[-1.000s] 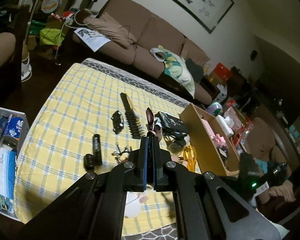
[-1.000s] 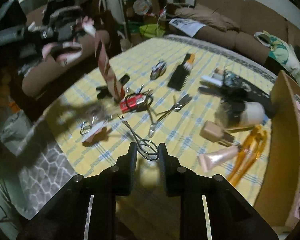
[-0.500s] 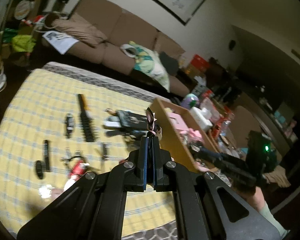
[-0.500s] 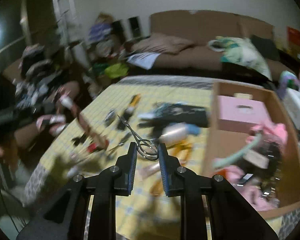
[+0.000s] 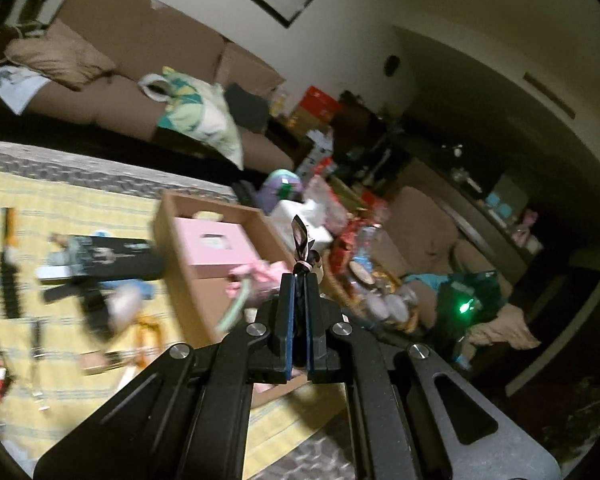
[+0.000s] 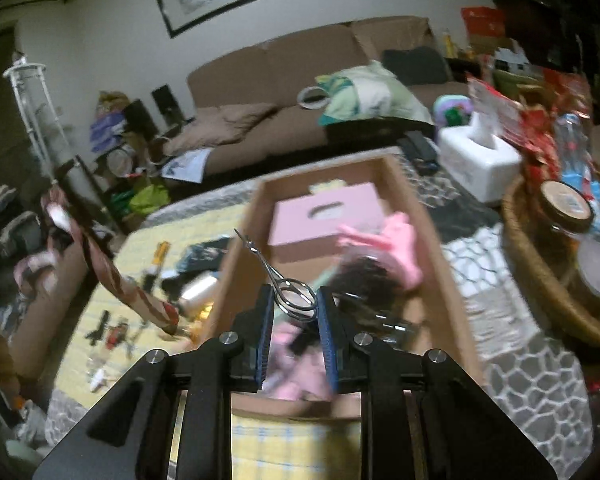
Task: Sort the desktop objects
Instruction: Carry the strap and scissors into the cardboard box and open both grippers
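The left gripper (image 5: pixel 299 280) pinched a patterned ribbon (image 5: pixel 301 240). The right gripper (image 6: pixel 295 304) clamped small scissors (image 6: pixel 290 294) by the handle loops, above the cardboard box (image 6: pixel 440 248), tips toward eleven o'clock.

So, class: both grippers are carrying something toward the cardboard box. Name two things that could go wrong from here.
1. The right gripper pinches the small scissors only by their finger loops, with the blades sticking forward; they might twist or slip out.
2. The cardboard box already holds a pink box and pink clutter, so the scissors or the left gripper's patterned ribbon could snag or land on the rim.
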